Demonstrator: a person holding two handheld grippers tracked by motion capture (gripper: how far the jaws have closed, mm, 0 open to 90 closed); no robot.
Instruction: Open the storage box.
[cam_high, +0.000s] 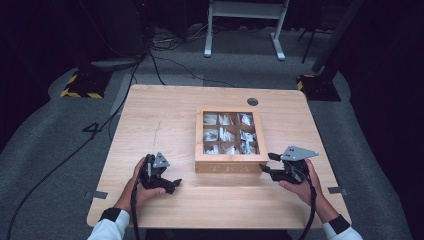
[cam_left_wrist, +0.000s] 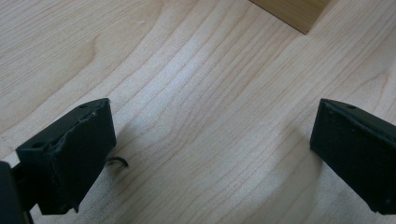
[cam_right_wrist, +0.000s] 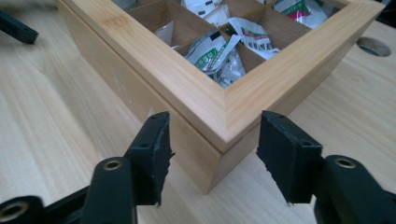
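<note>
Between my right tongs (cam_right_wrist: 212, 154), half-wide and empty, stood the near right corner of the square bamboo tea box (cam_right_wrist: 224, 105); my left tongs (cam_left_wrist: 210, 158) gaped wide over the surface (cam_left_wrist: 196, 93), farther away.

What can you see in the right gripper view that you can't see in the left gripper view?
The right gripper view shows tea packets in the tea box's compartments, a round hole in the table, and the right hand-held gripper, whose open jaws flank the box's corner. The left gripper view shows the left hand-held gripper, jaws wide apart over bare wood with nothing between them. Both show the wooden table and part of the tea box.
</note>
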